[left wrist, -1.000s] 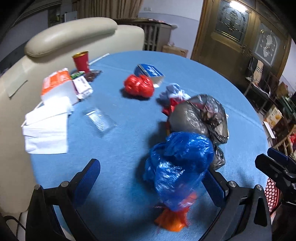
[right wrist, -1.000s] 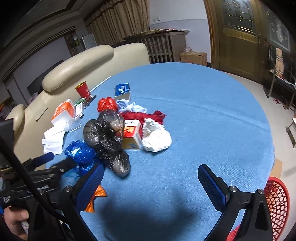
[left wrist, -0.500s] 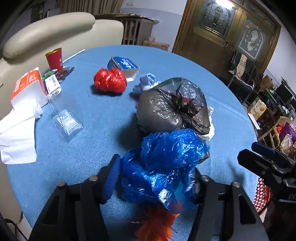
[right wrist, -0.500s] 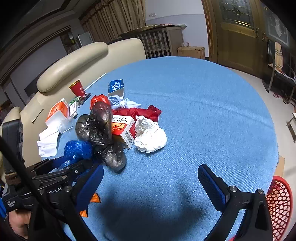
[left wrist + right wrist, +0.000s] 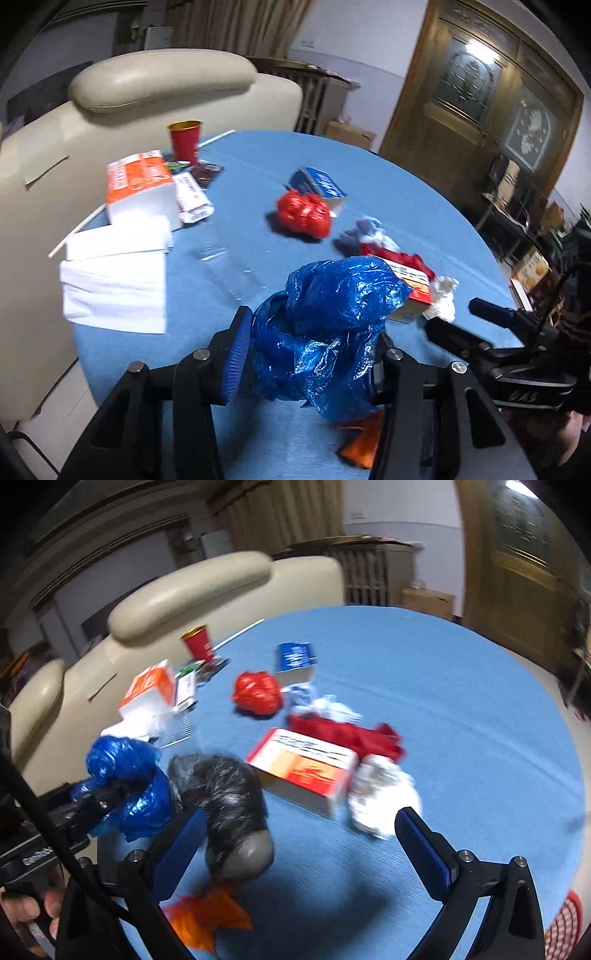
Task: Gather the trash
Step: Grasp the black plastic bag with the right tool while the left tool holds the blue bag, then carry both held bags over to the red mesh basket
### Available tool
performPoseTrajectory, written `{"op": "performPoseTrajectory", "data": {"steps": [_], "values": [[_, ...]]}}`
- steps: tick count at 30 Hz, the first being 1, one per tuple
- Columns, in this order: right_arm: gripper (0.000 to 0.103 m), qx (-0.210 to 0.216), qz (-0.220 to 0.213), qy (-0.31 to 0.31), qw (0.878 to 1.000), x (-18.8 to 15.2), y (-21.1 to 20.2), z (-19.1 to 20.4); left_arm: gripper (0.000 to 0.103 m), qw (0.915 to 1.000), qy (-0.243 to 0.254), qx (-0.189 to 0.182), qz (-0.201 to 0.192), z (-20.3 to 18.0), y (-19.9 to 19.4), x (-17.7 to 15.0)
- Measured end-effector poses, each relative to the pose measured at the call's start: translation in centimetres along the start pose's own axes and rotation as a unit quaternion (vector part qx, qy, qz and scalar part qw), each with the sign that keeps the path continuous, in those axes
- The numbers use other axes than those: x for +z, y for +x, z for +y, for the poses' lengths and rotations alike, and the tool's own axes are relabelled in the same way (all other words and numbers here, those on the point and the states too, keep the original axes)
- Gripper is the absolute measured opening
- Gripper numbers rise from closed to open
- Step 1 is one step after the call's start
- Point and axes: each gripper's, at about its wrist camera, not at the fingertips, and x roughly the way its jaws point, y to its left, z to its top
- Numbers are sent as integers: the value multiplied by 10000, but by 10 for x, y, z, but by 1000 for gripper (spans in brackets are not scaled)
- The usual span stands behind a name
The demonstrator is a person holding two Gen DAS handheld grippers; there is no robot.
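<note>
My left gripper (image 5: 306, 358) is shut on a crumpled blue plastic bag (image 5: 325, 325), held above the blue table (image 5: 388, 184); the bag also shows in the right wrist view (image 5: 125, 775). An orange wrapper (image 5: 207, 919) hangs below it. My right gripper (image 5: 295, 849) is open, its left pad beside a black plastic bag (image 5: 225, 805). Behind lie a red-and-white carton (image 5: 303, 771), a white crumpled bag (image 5: 380, 797), red cloth (image 5: 343, 734), a red bag (image 5: 256, 692) and a blue box (image 5: 295, 657).
A red cup (image 5: 184, 142), an orange tissue box (image 5: 138, 184), white napkins (image 5: 114, 273) and a clear plastic tray (image 5: 221, 258) lie at the left. A beige sofa (image 5: 147, 88) stands behind the table. A red basket (image 5: 565, 930) sits at the lower right.
My left gripper closed on the blue bag and lifted it up and away from the black bag. My right gripper moved forward and left toward the black bag.
</note>
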Motion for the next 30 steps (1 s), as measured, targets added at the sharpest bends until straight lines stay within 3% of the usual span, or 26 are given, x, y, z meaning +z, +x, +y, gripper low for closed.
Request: {"op": "performPoseTrajectory", "data": {"steps": [9, 11, 12, 13, 14, 21, 30], "values": [[103, 335, 553, -820, 9945, -4, 46, 52, 52, 9990, -405, 209, -26, 34, -6, -5], [98, 285, 715, -900, 9930, -6, 61, 57, 52, 9989, -420, 213, -1, 36, -5, -6], [82, 312, 819, -895, 9921, -7, 69, 58, 52, 9989, -420, 228, 8, 36, -5, -7], [53, 381, 963, -841, 9911, -8, 76, 58, 52, 9988, -428, 236, 16, 37, -5, -7], [48, 426, 1080, -770, 9903, -8, 81, 57, 52, 9987, -441, 243, 33, 38, -4, -8], [47, 414, 603, -649, 9952, -8, 47, 54, 52, 9986, -419, 301, 64, 31, -3, -6], [47, 186, 2, -2, 9998, -14, -19, 11, 52, 9999, 55, 68, -50, -20, -16, -5]]}}
